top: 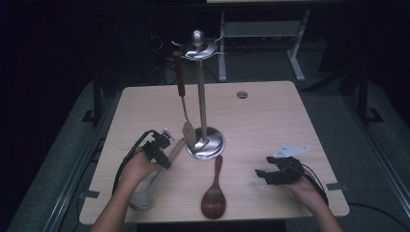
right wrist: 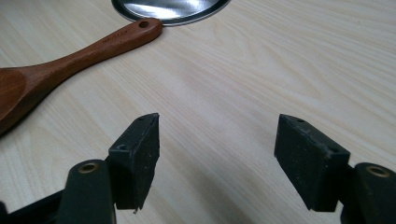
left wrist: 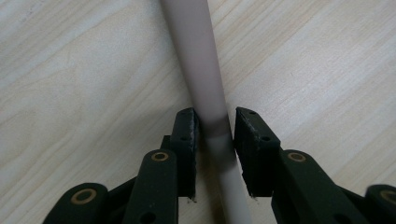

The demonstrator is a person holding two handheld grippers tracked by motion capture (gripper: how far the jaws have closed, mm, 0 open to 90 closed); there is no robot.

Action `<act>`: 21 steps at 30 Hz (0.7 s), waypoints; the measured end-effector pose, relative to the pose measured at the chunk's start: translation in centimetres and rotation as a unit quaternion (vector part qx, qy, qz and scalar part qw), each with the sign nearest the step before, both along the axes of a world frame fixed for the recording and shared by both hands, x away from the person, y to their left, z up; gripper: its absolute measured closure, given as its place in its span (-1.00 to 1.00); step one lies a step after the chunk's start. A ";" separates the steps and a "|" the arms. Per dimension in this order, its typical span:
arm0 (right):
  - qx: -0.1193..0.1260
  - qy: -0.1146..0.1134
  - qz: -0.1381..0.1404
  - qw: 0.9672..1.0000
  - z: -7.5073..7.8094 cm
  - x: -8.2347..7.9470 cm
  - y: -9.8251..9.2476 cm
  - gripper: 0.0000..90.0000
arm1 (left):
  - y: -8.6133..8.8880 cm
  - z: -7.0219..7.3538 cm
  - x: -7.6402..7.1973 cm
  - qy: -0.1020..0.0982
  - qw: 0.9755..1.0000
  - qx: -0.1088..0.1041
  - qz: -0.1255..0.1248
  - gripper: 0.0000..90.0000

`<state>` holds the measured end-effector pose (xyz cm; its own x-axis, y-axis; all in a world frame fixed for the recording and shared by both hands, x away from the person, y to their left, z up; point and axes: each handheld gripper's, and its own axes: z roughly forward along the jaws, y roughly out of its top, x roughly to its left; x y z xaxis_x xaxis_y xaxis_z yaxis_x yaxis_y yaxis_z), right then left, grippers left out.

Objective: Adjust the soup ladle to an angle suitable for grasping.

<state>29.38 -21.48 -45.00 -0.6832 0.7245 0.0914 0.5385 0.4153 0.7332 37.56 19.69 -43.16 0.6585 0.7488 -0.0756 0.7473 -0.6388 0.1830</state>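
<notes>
— What's around my left gripper (top: 162,151)?
— It straddles the pale ladle's handle (left wrist: 205,79) near the worktop's (top: 270,111) front-left corner, pads barely off it; the stand base (top: 207,145) crowds close.
— And my right gripper (top: 270,174)?
— Spread, empty; wooden spoon (top: 214,193) lies beside it.

Brown spoon (right wrist: 70,58) handle has print, too small to read.

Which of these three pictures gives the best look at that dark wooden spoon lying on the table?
The high view: it shows the whole wooden spoon on the table, bowl toward the person, handle tip by the stand's base. The right gripper view shows its handle, with a hole at the end, and part of the bowl, cut off by the frame. The left gripper view looks along a pale handle instead.
</notes>
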 end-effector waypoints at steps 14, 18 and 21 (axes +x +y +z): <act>0.000 0.000 -0.001 1.000 0.0 -0.1 0.0 -0.31 | -0.2 -0.1 0.2 0.001 1.000 0.011 0.013 0.61; -0.002 0.000 0.000 1.000 0.0 0.0 -0.1 -0.31 | 0.4 -0.1 0.3 0.002 1.000 0.006 0.024 0.65; -0.002 0.000 0.000 1.000 0.1 0.0 -0.1 -0.31 | 0.8 -0.1 0.3 -0.006 0.999 0.003 0.032 0.68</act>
<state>29.34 -21.54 -44.94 -0.6839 0.7242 0.0884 0.5376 0.4183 0.7322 37.90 20.51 -43.23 0.6105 0.7895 -0.0631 0.7842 -0.5914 0.1876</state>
